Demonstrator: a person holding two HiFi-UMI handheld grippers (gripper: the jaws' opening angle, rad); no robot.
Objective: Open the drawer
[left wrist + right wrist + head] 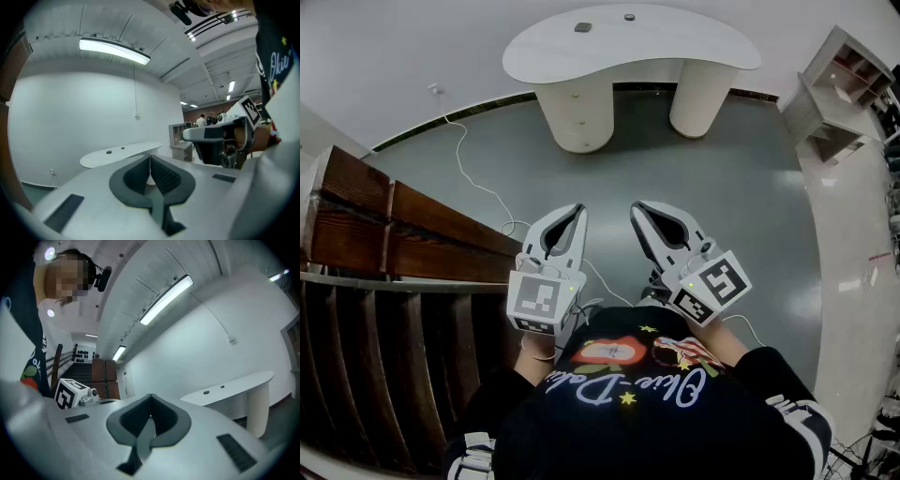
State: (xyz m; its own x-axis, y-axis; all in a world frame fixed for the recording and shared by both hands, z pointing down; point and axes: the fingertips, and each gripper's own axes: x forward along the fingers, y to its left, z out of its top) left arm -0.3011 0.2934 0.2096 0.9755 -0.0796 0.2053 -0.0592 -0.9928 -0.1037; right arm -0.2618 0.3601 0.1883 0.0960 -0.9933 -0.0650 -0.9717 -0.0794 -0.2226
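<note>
On the smooth grey floor (741,187) of a white-walled room, a white kidney-shaped table (628,47) stands well ahead of both grippers. Small knobs dot its round left pedestal (578,117), but the drawer is too small to make out. A brown wooden railing (403,234) runs at the left and a thin white cable (473,178) trails across the floor, while the left gripper (577,210) and right gripper (637,208) hang side by side, each with its jaws closed tip to tip on nothing.

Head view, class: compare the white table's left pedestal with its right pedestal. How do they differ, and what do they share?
The left pedestal is broader; the right pedestal is slimmer. The left pedestal shows a column of small dots down its front, perhaps drawer knobs; the right pedestal looks plain. Both are white, rounded, and stand under the same tabletop.
</note>
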